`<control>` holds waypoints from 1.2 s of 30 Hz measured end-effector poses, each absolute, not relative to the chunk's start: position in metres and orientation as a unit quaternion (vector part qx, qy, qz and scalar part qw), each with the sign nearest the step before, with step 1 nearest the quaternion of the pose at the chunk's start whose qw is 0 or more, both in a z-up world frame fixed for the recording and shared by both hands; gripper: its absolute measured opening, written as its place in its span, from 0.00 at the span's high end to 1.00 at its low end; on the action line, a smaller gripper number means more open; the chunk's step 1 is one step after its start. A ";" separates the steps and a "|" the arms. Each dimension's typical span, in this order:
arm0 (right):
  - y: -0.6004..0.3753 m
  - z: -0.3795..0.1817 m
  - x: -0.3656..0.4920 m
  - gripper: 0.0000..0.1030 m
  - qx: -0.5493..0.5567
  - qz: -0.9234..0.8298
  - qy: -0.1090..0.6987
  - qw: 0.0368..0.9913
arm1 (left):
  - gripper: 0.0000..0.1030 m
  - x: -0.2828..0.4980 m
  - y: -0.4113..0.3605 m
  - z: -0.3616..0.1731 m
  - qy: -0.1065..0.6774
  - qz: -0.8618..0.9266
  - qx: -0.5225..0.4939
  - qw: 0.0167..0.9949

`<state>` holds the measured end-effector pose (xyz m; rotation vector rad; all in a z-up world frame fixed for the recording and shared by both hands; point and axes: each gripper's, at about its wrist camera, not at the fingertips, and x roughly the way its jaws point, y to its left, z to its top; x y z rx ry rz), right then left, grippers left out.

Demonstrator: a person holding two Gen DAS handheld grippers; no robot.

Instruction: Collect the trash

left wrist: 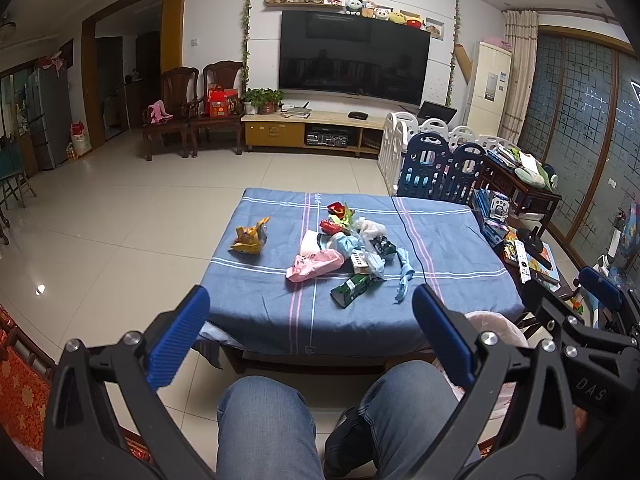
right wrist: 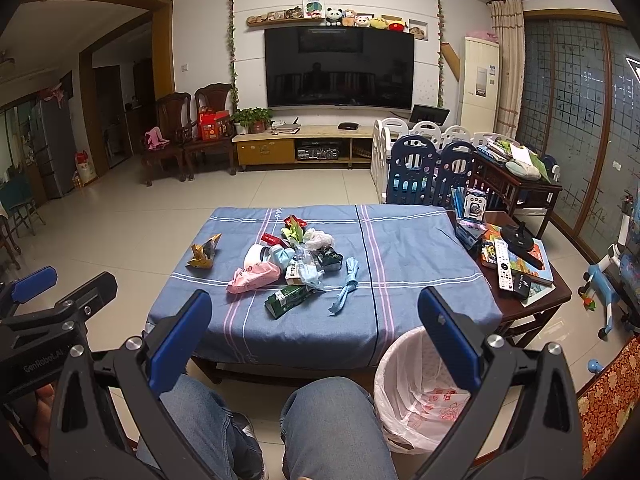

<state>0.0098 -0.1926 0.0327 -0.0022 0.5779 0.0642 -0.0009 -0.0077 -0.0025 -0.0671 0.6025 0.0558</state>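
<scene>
Across the blue-clothed desk (right wrist: 420, 248) lay light, crinkly wrappers (right wrist: 290, 266), best pinched mid-fold, while both hand-held grippers (left wrist: 310, 336) (right wrist: 316, 338) hung released, empty.

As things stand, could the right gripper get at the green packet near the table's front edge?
Probably yes. The right gripper is open and empty, and the green packet lies alone ahead of it on the blue cloth, with nothing between them.
</scene>
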 end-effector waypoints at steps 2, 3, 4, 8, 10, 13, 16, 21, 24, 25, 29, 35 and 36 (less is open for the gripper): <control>-0.193 0.033 0.010 0.03 -0.001 0.031 0.285 0.958 | 0.03 0.000 -0.007 -0.002 0.297 0.028 -0.033 0.954; -0.193 0.033 0.010 0.03 -0.002 0.032 0.285 0.958 | 0.03 0.002 -0.006 -0.003 0.297 0.027 -0.034 0.954; -0.193 0.033 0.010 0.03 -0.001 0.031 0.284 0.958 | 0.03 0.001 -0.006 -0.003 0.297 0.027 -0.034 0.954; -0.193 0.033 0.010 0.03 -0.001 0.032 0.284 0.958 | 0.03 0.002 -0.006 -0.002 0.297 0.027 -0.034 0.954; -0.193 0.033 0.010 0.03 -0.002 0.032 0.285 0.958 | 0.03 0.001 -0.006 -0.002 0.297 0.028 -0.033 0.954; -0.194 0.033 0.010 0.03 -0.001 0.031 0.286 0.958 | 0.03 0.001 -0.005 -0.003 0.298 0.028 -0.031 0.954; -0.193 0.033 0.010 0.03 -0.001 0.030 0.286 0.958 | 0.03 0.000 -0.005 -0.003 0.299 0.028 -0.031 0.953; -0.194 0.033 0.010 0.03 -0.001 0.030 0.286 0.958 | 0.03 0.003 -0.007 -0.003 0.299 0.027 -0.030 0.953; -0.194 0.033 0.010 0.03 0.000 0.031 0.286 0.958 | 0.03 0.003 -0.007 -0.004 0.300 0.027 -0.030 0.953; -0.194 0.033 0.010 0.03 -0.001 0.031 0.286 0.958 | 0.03 0.003 -0.007 -0.004 0.300 0.028 -0.029 0.953; -0.194 0.033 0.010 0.03 0.000 0.031 0.286 0.958 | 0.03 0.005 -0.008 -0.007 0.302 0.028 -0.029 0.953; -0.195 0.032 0.010 0.03 0.000 0.030 0.286 0.958 | 0.03 0.006 -0.009 -0.013 0.301 0.029 -0.025 0.953; -0.195 0.033 0.010 0.03 0.001 0.030 0.286 0.958 | 0.03 0.006 -0.009 -0.013 0.301 0.030 -0.025 0.953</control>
